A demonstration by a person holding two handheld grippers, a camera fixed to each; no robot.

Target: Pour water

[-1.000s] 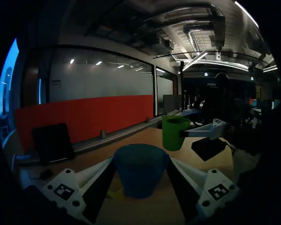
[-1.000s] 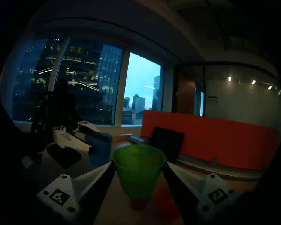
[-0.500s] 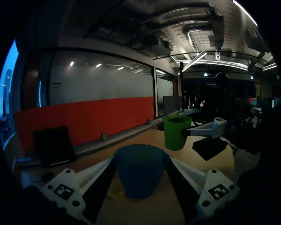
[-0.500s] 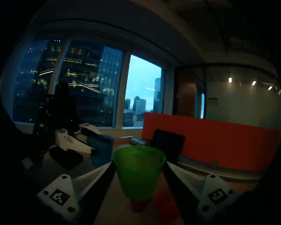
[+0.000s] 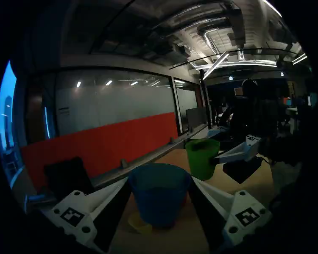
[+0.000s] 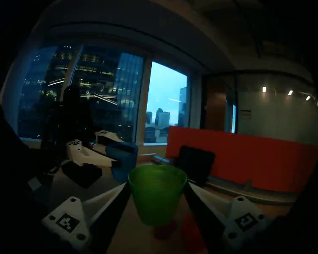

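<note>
My left gripper (image 5: 160, 195) is shut on a blue cup (image 5: 160, 192), held upright above the wooden table (image 5: 176, 237). In the left gripper view the green cup (image 5: 202, 157) hangs to the right, a little farther off, held by the other gripper's white fingers (image 5: 237, 153). My right gripper (image 6: 157, 199) is shut on that green cup (image 6: 157, 197), also upright. In the right gripper view the blue cup (image 6: 124, 157) sits to the left between the other gripper's white fingers (image 6: 91, 157). The two cups are apart. Whether either holds water I cannot tell.
A yellow disc (image 5: 140, 223) lies on the table under the blue cup. Red round things (image 6: 180, 228) lie under the green cup. A dark tablet (image 6: 196, 163) leans by the red wall panel (image 5: 108, 144). A dark figure (image 6: 72, 122) stands behind the left gripper.
The left gripper view has tilted and swung, so the green cup now sits lower and nearer the blue cup. In the right gripper view the blue cup has drawn closer and higher.
</note>
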